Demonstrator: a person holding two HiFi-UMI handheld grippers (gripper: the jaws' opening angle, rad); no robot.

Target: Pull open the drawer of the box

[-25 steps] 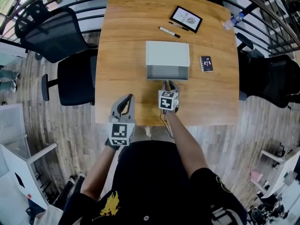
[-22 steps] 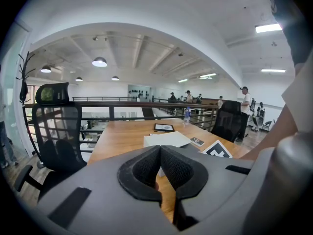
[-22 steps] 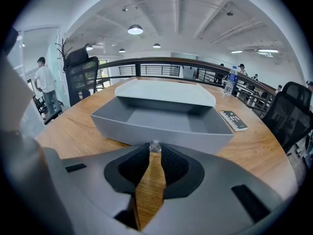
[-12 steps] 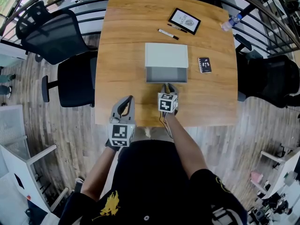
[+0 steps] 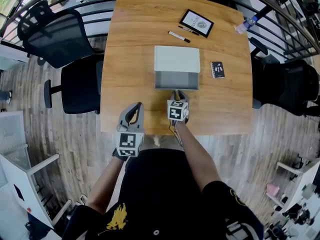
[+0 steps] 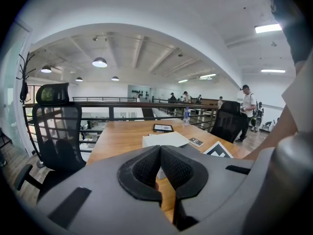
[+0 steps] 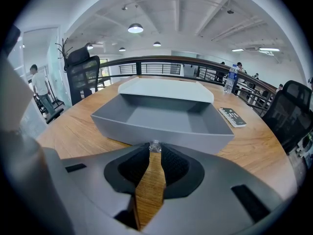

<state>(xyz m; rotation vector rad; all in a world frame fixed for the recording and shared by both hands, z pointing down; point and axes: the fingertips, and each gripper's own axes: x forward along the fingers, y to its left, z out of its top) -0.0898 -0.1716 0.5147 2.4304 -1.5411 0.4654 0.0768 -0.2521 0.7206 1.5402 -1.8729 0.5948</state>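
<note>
Head view: wooden table, plank floor; right tool pinches drawer knob, left tool closed.

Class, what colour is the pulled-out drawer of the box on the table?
Grey; the drawer shows best in the right gripper view.

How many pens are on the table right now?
2. A white marker lies just beyond the box; a black pen lies along the near edge of the tablet. The box could hide more.

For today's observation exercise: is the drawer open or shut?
Open: the drawer juts out of the box, its empty inside showing.
</note>
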